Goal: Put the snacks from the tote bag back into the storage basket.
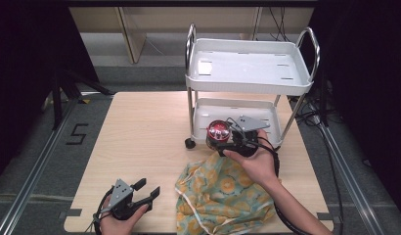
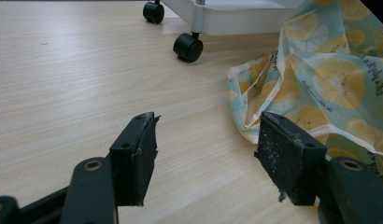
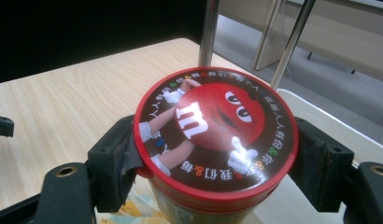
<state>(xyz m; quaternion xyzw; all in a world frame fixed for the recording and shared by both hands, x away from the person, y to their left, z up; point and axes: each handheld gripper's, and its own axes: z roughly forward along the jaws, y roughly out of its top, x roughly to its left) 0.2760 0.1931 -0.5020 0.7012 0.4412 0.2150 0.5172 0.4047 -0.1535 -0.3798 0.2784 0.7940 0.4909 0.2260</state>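
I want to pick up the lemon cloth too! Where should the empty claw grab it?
Probably the cloth's raised folded edge nearest the left claw, coming in low from the cloth's left side. That edge stands up off the table in a ridge, so the open jaws could likely close around it.

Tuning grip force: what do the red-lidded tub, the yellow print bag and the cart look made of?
Tub lid: glossy printed plastic or tin, with a glare spot; can't tell which. Held in the right claw.
Bag: thin woven-looking fabric, matte; it creases and slumps.
Cart: white trays look moulded plastic, satin; posts are shiny chromed metal tube.
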